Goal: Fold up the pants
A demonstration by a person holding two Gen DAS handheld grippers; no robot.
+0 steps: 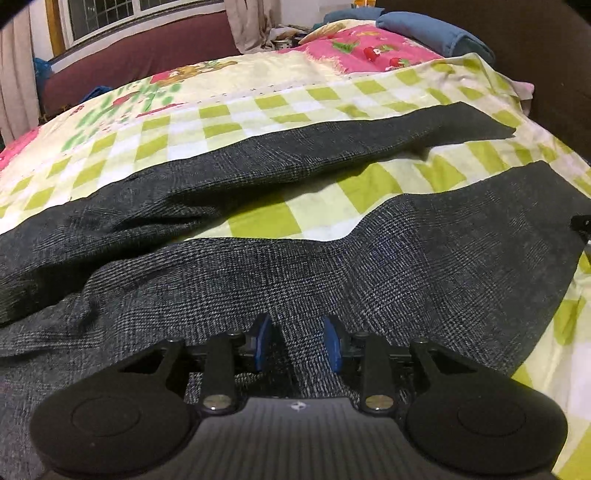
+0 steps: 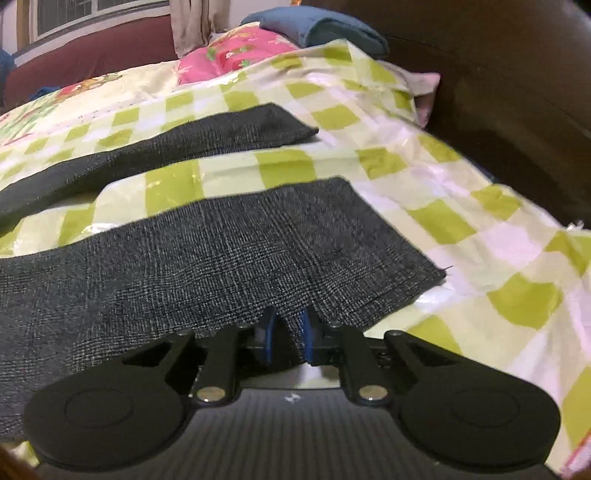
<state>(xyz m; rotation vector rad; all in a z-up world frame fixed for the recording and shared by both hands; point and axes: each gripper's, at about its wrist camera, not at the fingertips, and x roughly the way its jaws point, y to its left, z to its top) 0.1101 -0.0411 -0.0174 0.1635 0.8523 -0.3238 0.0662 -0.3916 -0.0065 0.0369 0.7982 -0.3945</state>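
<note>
Dark grey checked pants [image 1: 332, 266] lie spread on a bed, legs apart, running to the right. My left gripper [image 1: 297, 341] is at the near leg's front edge, its blue pads [image 1: 263, 341] pinching a ridge of the cloth. My right gripper [image 2: 290, 334] is at the same leg's near edge close to the hem [image 2: 406, 280], its blue pads [image 2: 307, 334] shut on a fold of the pants [image 2: 221, 258]. The far leg [image 2: 207, 140] lies flat behind, with sheet showing between the legs.
The bed has a green-and-white checked sheet [image 1: 436, 177]. A pink strawberry quilt [image 1: 365, 44] and a blue pillow [image 1: 432, 33] lie at the far end. A dark headboard [image 2: 517, 92] stands on the right. A maroon sofa [image 1: 140, 55] and window are beyond.
</note>
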